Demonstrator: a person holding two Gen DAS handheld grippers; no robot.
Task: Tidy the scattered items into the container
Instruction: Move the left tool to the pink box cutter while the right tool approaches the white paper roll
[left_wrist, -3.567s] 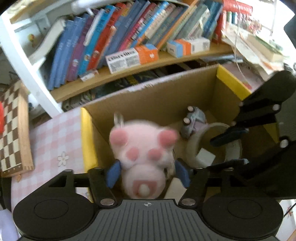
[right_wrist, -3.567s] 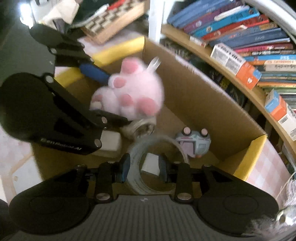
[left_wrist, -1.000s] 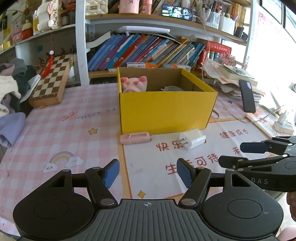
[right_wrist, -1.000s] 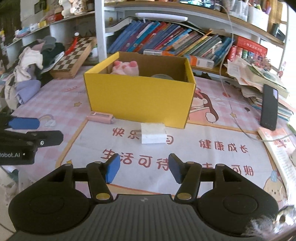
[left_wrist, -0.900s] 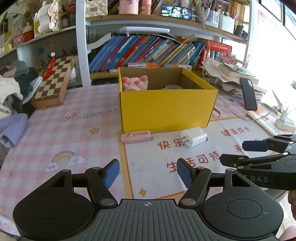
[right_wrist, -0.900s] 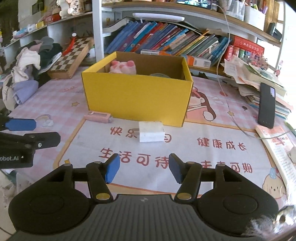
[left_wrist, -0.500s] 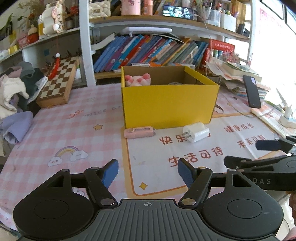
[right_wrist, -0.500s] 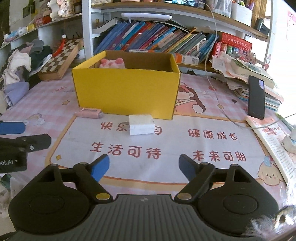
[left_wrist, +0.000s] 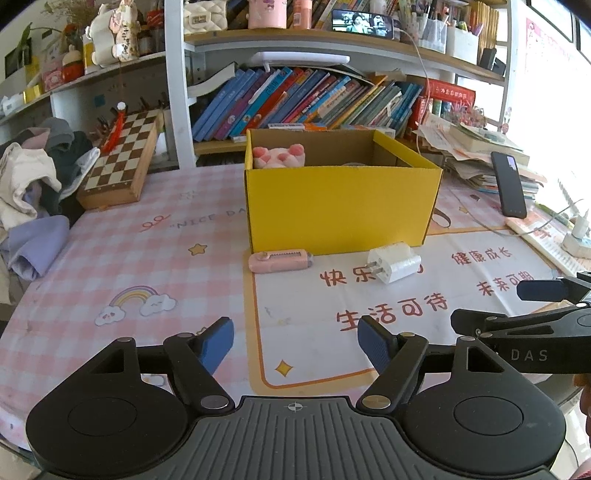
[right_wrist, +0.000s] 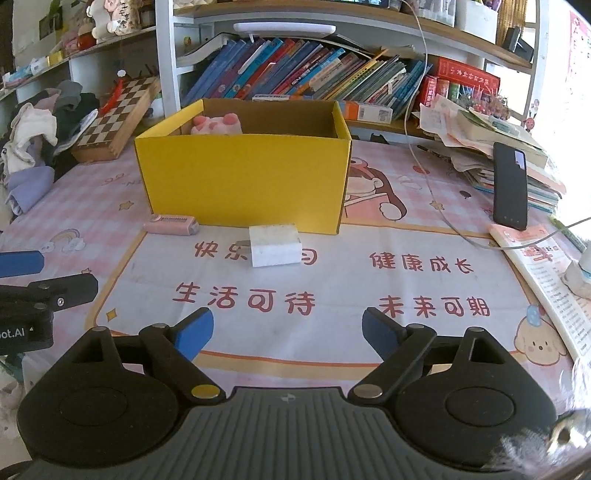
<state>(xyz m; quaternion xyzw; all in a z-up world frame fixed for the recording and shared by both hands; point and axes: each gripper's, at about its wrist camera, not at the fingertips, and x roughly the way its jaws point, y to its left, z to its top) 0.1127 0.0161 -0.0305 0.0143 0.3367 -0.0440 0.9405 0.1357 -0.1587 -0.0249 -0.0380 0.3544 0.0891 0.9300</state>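
Charger and pink cutter are lying just before the yellow box, plush sitting inside. "NICE DA" is showing only to the left gripper, gaping empty; the right gripper has just been opening, empty.

yellow box front wall hides its floor, only pink plush top shows beyond left claw; right claw cut by picture edge; book titles too small
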